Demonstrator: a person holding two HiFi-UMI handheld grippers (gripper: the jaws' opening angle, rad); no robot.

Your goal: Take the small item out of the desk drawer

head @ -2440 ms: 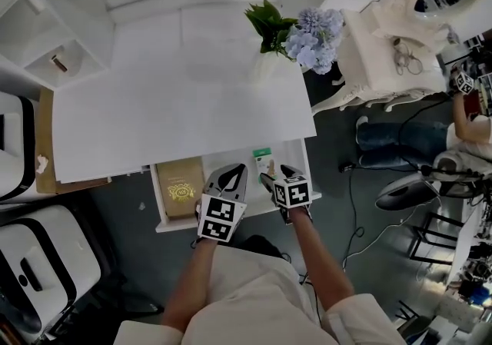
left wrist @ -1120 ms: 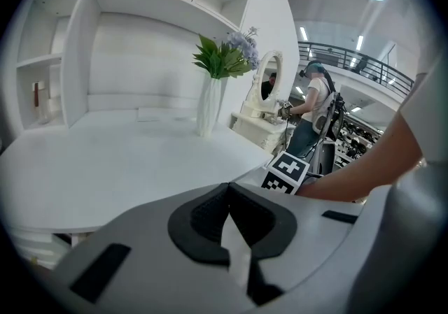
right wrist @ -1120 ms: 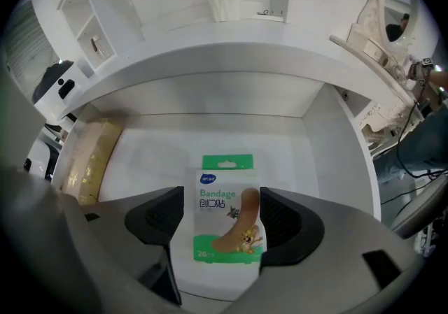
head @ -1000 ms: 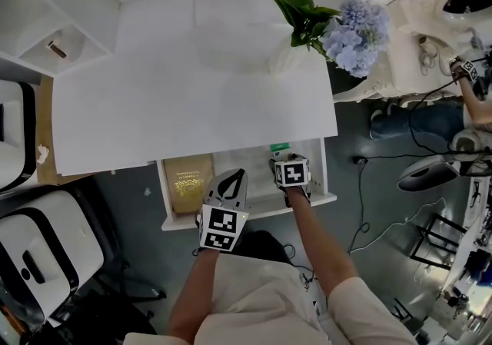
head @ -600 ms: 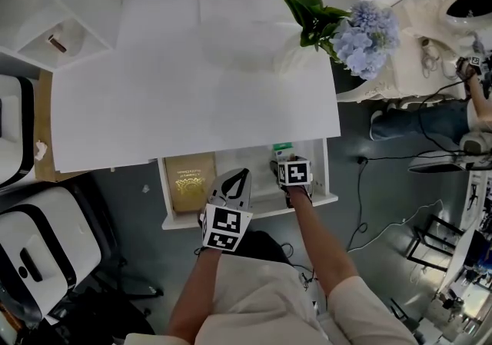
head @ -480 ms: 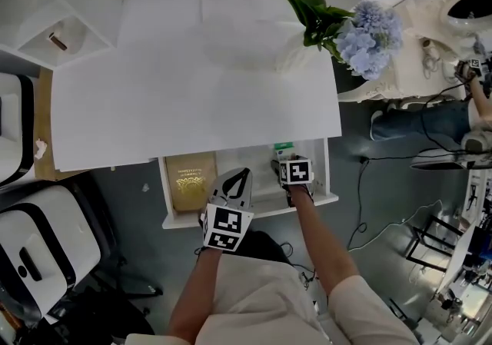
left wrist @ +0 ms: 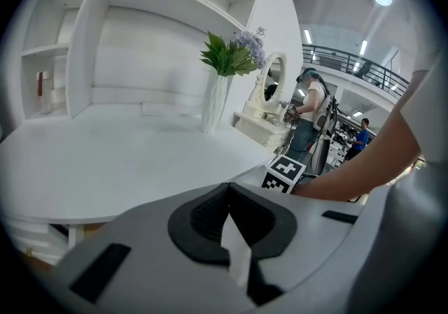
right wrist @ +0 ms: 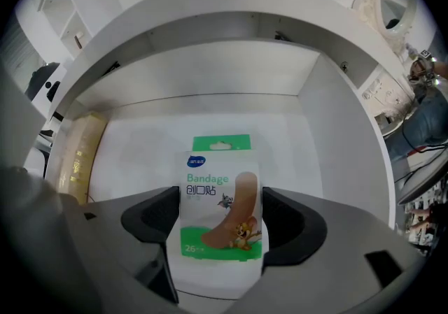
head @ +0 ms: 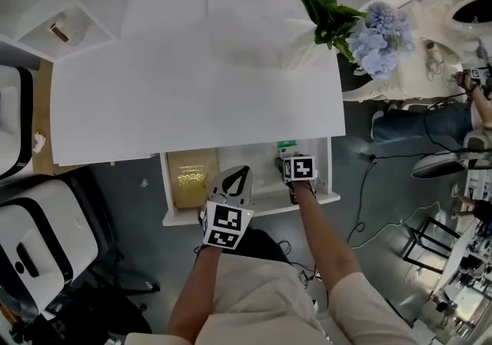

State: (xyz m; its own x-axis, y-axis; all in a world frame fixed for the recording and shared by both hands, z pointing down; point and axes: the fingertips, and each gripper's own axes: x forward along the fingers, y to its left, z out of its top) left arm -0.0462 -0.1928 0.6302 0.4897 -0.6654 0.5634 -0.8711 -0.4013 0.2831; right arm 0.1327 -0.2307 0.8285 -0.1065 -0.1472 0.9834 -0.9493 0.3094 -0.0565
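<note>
The desk drawer (head: 254, 207) stands pulled out under the white desk top (head: 200, 82). A small green-and-white bandage pack (right wrist: 220, 201) lies on the drawer floor (right wrist: 210, 120), and its green top edge (head: 287, 144) shows in the head view. My right gripper (head: 287, 156) reaches into the drawer's right part. Its jaws stand wide, one on each side of the pack (right wrist: 220, 220), with the pads close along its edges. My left gripper (head: 244, 173) hovers over the drawer's middle, shut and holding nothing (left wrist: 227, 218).
A golden-brown book (head: 192, 177) lies in the drawer's left part, also seen in the right gripper view (right wrist: 80, 155). A vase of flowers (head: 361, 24) stands at the desk's right rear corner. Shelves (head: 54, 21) rise at the left; a chair (head: 46, 236) stands beside the drawer.
My right gripper has pushed a little deeper into the drawer, up to the bandage pack. The left gripper has stayed over the drawer's middle. The head view has shifted slightly.
</note>
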